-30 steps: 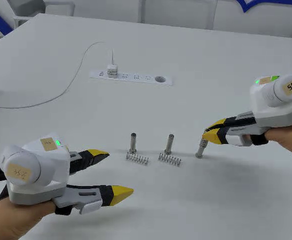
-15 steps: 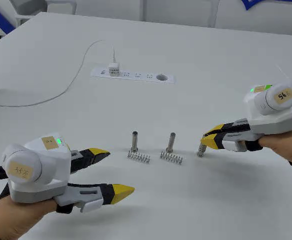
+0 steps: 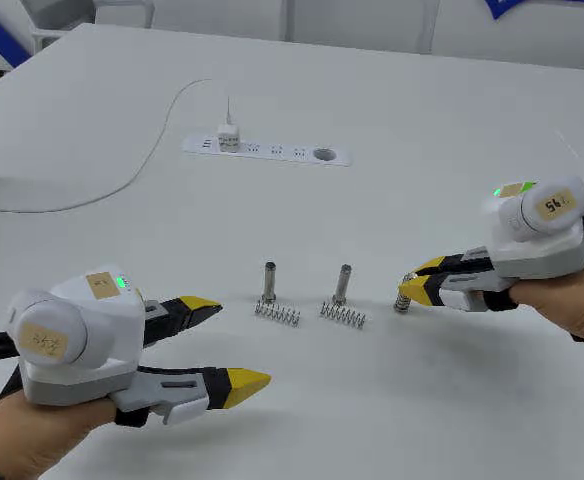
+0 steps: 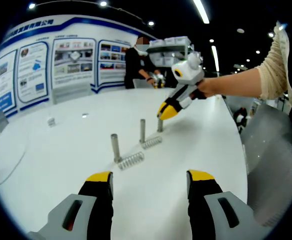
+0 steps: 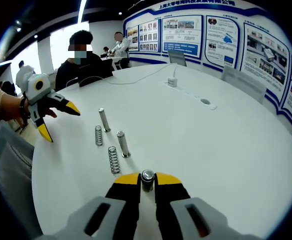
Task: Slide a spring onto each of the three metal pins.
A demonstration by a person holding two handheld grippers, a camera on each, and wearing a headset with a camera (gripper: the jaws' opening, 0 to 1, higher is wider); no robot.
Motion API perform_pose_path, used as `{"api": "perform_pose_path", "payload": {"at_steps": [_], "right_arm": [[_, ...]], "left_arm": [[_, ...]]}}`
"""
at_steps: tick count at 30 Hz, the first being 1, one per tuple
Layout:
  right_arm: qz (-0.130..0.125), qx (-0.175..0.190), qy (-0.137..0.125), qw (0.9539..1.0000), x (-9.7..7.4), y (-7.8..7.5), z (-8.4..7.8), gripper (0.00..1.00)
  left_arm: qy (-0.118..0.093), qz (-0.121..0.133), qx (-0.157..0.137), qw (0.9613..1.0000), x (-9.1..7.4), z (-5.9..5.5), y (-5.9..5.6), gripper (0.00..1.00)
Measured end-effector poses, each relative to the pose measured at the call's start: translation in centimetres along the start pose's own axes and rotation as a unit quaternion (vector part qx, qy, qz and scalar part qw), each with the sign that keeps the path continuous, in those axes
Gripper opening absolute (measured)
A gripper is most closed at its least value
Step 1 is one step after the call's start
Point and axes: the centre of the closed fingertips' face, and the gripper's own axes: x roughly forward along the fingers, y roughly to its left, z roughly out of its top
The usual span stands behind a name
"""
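The third grey metal pin (image 5: 147, 175) stands upright on the white table (image 3: 422, 150), nearest the right gripper (image 3: 419, 280). In the head view a coiled steel spring (image 3: 402, 299) wraps its lower shaft, and the gripper's yellow tips cover part of its upper end. In the right gripper view only the pin's round top shows, wedged between the two yellow tips, and the shaft and coils are hidden below them. The jaws are drawn in tight about this pin. Whether they pinch the bare shaft or the coils cannot be made out.

Beside it, in a row, the second grey metal pin (image 3: 343, 284) and the first grey metal pin (image 3: 269, 281) stand upright and bare. A loose steel spring (image 3: 342, 316) lies flat on the table just in front of the second pin's foot, and another loose spring (image 3: 276, 314) lies the same way in front of the first. Whether either touches its pin cannot be told.

The left gripper (image 3: 227, 343) is held above the near table, well apart from the row, with its yellow-tipped jaws spread wide and nothing between them. A hand grips each tool, and both hands are cut off at the head view's edges.

Farther back a flat white power strip (image 3: 267, 153) lies on the table with a white plug (image 3: 228, 138) in it. A thin white cable (image 3: 157, 150) curves away from it and runs out of the picture's side.
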Motion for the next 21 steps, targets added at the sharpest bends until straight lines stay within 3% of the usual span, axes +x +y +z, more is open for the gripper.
{"api": "perform_pose_path", "payload": {"at_steps": [13, 21], "right_arm": [[-0.007, -0.006, 0.0, 1.0, -0.14, -0.06, -0.03, 0.16], [-0.011, -0.006, 0.008, 0.9999, -0.6, 0.04, -0.91, 0.17]], "left_arm": [[-0.002, 0.0, 0.001, 1.0, -0.03, 0.15, 0.0, 0.6], [-0.003, 0.0, 0.003, 1.0, -0.05, 0.27, 0.04, 0.6]]}}
